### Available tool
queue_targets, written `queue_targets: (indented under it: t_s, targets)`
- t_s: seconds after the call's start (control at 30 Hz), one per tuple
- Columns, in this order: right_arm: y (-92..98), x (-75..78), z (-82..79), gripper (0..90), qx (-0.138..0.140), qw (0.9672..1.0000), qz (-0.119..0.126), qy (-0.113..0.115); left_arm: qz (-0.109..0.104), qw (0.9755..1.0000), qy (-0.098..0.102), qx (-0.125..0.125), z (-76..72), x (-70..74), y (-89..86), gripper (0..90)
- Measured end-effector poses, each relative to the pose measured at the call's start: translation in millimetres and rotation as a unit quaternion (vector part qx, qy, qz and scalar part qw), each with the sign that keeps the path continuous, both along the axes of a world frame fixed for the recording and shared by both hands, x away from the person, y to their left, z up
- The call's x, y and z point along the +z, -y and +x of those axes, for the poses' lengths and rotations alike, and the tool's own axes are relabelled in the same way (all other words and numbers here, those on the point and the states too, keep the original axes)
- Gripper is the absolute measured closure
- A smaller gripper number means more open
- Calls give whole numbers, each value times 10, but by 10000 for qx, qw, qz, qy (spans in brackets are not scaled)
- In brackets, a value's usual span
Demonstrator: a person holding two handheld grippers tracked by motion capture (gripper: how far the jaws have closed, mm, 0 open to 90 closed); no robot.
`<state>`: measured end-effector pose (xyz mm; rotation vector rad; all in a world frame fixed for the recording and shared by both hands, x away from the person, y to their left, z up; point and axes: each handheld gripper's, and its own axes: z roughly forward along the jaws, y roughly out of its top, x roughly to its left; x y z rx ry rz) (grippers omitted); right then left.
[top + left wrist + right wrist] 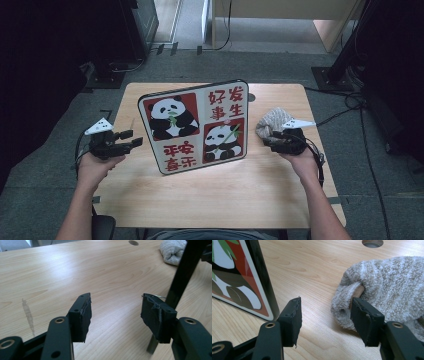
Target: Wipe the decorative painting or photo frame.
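Your left gripper (131, 139) stands with its jaws parted and nothing between them, at 9 o'clock of the panda board (195, 125); in the left gripper view its pads (83, 315) hang over bare table (62, 272), with the board's dark edge (185, 272) rising at 2 o'clock. Your right gripper (325, 320) is likewise parted and clamps nothing, though one pad (364, 317) sits just beside the grey towel (387, 290), which lies bunched at 3 o'clock of the board in the high view (272, 122). The board stands tilted near the table's middle, its picture side toward you. Judged from this, the board is set up and released, while the towel is approached but not yet gripped; taking it up and any wiping remain.
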<state>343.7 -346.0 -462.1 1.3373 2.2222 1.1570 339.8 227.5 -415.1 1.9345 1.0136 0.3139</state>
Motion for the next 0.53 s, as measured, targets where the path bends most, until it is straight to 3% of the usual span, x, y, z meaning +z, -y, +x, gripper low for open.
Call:
queue_targets:
  t_s: [0.17,0.53]
  targets:
    - [11,-16,13,428,14,10000,-48,-42,139,9997,-123,141,40,-67,-27,406]
    - [9,-42,34,428,14,9999,-44,-93,127,9996,-219,149,67,-101,-33,395]
